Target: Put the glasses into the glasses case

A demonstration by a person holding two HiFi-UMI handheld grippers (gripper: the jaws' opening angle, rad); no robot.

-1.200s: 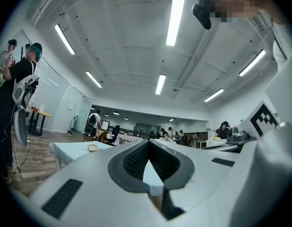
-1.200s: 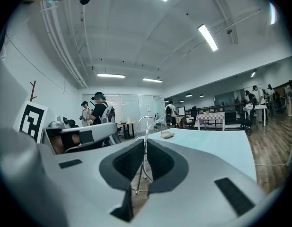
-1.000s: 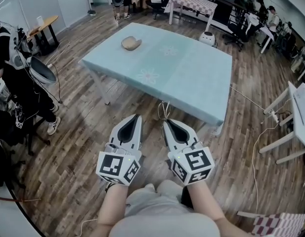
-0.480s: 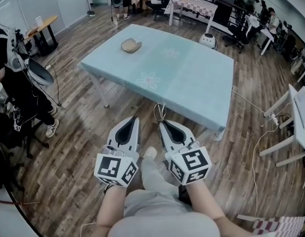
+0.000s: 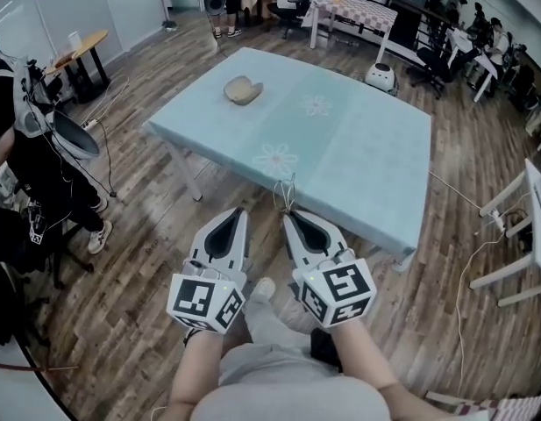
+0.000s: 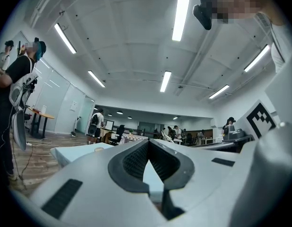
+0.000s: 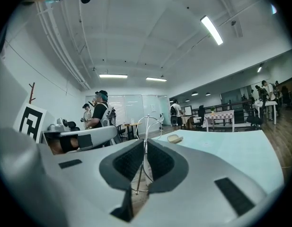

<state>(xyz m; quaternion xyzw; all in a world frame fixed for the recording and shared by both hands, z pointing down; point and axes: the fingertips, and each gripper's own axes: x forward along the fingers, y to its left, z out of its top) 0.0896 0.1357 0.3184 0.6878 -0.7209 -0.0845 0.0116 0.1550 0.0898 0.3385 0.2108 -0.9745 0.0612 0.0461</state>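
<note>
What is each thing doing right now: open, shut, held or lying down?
left hand-held gripper: shut, empty.
right hand-held gripper: shut on the glasses.
glasses: held, sticking up from the jaws.
glasses case: lying on the table; too small to tell if open.

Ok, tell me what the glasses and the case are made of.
Glasses: probably metal wire with a shiny silver finish. The frame is very thin and glints under the lights.
Case: tan and matte, perhaps leatherette or fabric, but too far off to be sure.
</note>
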